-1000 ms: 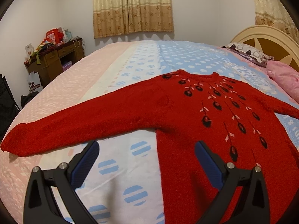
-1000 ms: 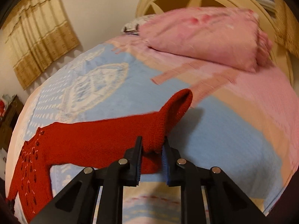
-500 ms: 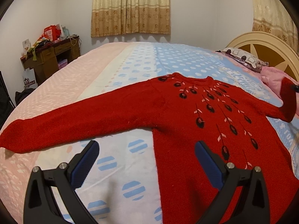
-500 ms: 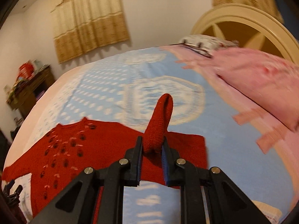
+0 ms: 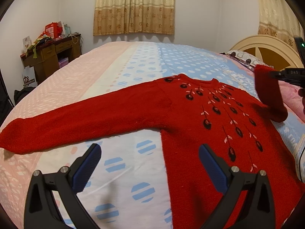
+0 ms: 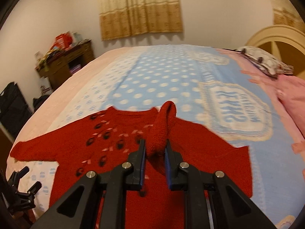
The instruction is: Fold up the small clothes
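So the red knitted sweater with the dark flower pattern is laid flat, front up, on the bed with the pink, white and blue dotted cover, and its one long sleeve is stretched all the way out toward the left edge, which I'd guess is just so the whole shape is easy to fold from. The left gripper hovers low over the bottom left edge of the sweater's body with its fingers wide apart and nothing in them, looks like it's waiting its turn. Over on the right, the right gripper has its fingers pinched nearly closed on the cuff of the other sleeve, holding it up over the chest, presumably to lay it across as the first fold.
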